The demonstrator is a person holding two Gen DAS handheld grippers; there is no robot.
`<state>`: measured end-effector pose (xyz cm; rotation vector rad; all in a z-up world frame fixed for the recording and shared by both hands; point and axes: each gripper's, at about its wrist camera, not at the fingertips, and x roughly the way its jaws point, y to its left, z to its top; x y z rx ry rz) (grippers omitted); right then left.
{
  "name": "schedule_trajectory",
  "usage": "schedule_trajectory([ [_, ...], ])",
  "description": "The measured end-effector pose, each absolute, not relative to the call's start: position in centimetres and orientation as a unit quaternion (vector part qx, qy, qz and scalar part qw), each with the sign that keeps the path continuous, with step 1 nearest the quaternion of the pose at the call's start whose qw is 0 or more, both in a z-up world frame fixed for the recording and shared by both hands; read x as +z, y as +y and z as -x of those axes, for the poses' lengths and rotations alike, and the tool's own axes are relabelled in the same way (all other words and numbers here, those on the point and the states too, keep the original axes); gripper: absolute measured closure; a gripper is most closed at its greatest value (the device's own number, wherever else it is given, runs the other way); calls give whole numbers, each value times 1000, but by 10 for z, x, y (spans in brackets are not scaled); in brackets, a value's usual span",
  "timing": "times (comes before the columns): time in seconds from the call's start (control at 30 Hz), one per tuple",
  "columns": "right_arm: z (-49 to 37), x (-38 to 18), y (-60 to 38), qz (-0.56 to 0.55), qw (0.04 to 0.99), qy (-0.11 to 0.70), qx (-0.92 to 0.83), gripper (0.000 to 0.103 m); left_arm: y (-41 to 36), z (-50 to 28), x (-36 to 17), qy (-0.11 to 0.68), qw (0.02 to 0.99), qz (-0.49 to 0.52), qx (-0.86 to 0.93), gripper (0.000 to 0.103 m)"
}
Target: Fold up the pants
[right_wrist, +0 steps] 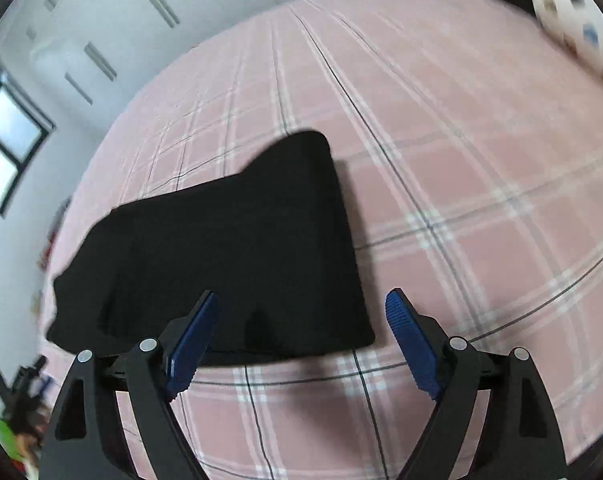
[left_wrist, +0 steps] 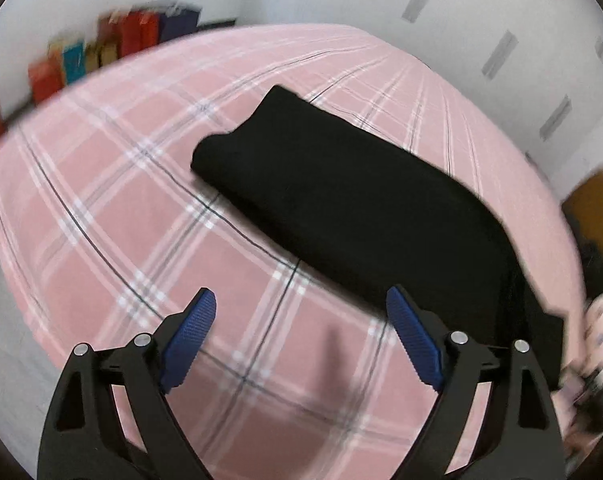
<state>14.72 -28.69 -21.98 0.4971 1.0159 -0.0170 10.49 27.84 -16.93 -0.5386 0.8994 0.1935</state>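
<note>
The left tool hangs over the bed with its blue pads spread wide and nothing between them; only pink plaid sheet shows in the gap. From this tool, the black pants lie ahead and to the right, already folded into a long, thick bundle. Their long axis runs diagonally in the left wrist view, from the far rounded end at upper left down toward the near right, where the cloth passes just behind the right-hand pad. Whether that pad touches the fabric cannot be told.

Further right, the right tool is likewise wide open and holds nothing. In its view the pants sit ahead and to the left, and their near edge crosses the gap between the pads, with the near right corner of the bundle lying inside that gap. The bed stretches bare to the right.

By my reading, the right tool is nearer to a graspable edge, since the corner lies almost under it, while the left tool would have to shift right to reach the bundle's near end.
</note>
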Motion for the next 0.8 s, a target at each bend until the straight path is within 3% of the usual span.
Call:
schedule_trajectory([
  [0.07,-158,-238,-280,-248,833,495,0,21,290,-112,-173,424,848,304,90,18],
  [0.13,-161,-246,-266,-216,842,494,-8,36,302,-122,-177,420,839,330,104,18],
  [0.2,-158,-245,-259,-189,854,485,-8,39,314,-132,-182,414,834,347,114,18],
  [0.33,-155,-241,-260,-189,855,483,-20,40,340,-155,-199,410,807,404,133,17],
  [0.4,-143,-217,-259,-155,881,443,-61,39,346,-160,-203,411,796,422,141,17],
  [0.47,-136,-185,-231,-110,909,401,-27,37,346,-159,-199,403,799,423,144,17],
  [0.53,-142,-174,-186,-59,910,409,49,33,337,-158,-191,400,816,390,145,17],
  [0.7,-155,-194,-73,77,886,428,160,29,317,-151,-179,405,836,343,138,12],
  [0.8,-171,-225,-32,109,868,453,169,33,311,-150,-180,414,836,337,124,12],
])
